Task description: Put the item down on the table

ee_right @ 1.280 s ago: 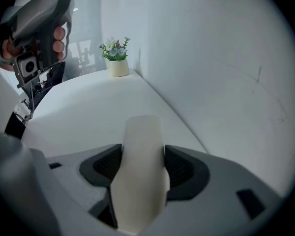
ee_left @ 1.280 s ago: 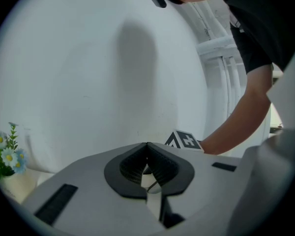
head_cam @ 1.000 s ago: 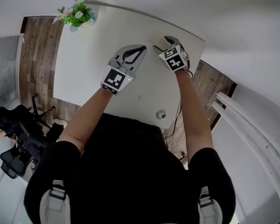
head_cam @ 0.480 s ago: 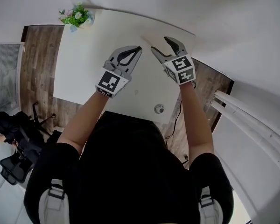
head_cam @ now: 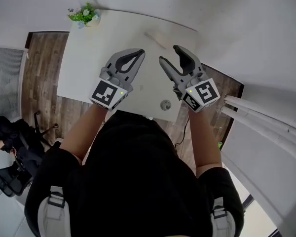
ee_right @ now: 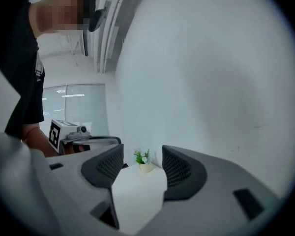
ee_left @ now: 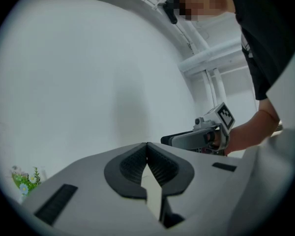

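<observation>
A small pale elongated item (head_cam: 155, 39) lies flat on the white table (head_cam: 89, 63) near its far right edge. My right gripper (head_cam: 169, 54) hovers nearer to me than the item and apart from it. Its jaws are wide but closing, with nothing between them, as the right gripper view (ee_right: 142, 157) also shows. My left gripper (head_cam: 138, 53) hangs over the table's middle, shut and holding nothing. Its two pads meet in the left gripper view (ee_left: 147, 147).
A small potted plant (head_cam: 85, 15) stands at the table's far left corner, and the right gripper view shows the plant (ee_right: 143, 159) too. A round grommet (head_cam: 165, 104) sits near the table's front edge. Wooden floor (head_cam: 39, 58) lies left of the table and a white wall beyond it.
Both grippers have drawn back toward me from the far side of the table. The right gripper has come off the far right edge, and the pale item now lies there alone.
</observation>
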A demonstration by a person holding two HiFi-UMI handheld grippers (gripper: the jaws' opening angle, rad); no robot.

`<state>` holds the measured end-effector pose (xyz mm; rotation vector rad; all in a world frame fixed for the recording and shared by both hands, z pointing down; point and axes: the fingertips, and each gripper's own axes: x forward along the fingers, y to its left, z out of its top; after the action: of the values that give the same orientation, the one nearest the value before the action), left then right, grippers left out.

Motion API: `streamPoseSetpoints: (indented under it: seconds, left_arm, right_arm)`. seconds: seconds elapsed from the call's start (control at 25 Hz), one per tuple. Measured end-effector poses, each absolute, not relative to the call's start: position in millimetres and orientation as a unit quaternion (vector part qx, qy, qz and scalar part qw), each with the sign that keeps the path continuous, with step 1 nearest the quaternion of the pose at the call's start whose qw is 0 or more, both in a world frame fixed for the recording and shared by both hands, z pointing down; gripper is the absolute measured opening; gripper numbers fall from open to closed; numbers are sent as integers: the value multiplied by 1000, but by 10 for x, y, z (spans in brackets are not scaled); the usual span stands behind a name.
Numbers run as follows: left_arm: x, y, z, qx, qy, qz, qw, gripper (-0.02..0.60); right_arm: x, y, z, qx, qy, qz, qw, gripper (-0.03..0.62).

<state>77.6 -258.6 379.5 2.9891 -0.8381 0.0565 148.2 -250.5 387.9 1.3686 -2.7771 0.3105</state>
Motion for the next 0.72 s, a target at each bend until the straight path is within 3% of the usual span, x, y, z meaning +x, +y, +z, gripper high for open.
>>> streamPoseSetpoints:
  seconds: [0.28, 0.72]
  left_arm:
    - [822, -1762, 3374, 971, -241, 6, -6, -5]
    - [789, -844, 3057, 972, -234, -2, -26, -5]
  right_arm:
    - [1427, -1601, 3381, 462, -886, 40, -18, 103]
    - [1344, -716, 3077, 457, -889, 6, -27, 27]
